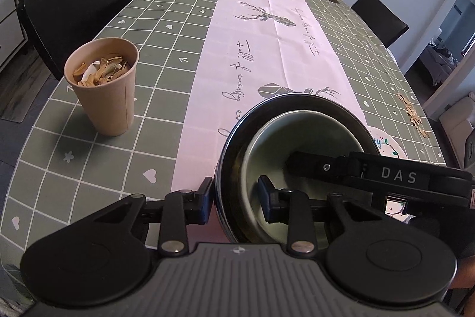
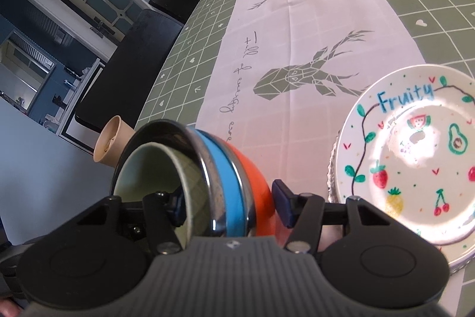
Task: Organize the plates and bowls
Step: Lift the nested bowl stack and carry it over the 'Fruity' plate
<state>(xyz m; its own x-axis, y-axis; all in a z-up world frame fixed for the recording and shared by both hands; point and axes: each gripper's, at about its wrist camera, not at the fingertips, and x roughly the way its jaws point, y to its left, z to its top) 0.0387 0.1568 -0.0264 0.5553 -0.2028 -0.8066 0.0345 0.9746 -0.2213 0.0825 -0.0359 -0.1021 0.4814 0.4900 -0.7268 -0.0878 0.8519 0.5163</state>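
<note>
Left wrist view: the left hand-held gripper straddles the near wall of a stack of bowls, one black finger outside the dark glossy rim and one inside a matte pale green bowl nested in it. The pads seem to pinch that wall, though contact is hard to confirm. A second black tool marked "DAS", the right hand-held gripper, reaches into the green bowl from the right. A tan paper cup of husks stands to the left on the desk, which has a green grid cloth and a smooth white runner printed with geometric deer.

Right wrist view: the stack shows a shiny metal rim, a blue band and a rounded orange base. The right hand-held gripper grips the stack's whole wall, one finger inside the green bowl, the blue pad against the orange outside. Just right lies a round glossy white plate painted "Fruity" with fruits.
</note>
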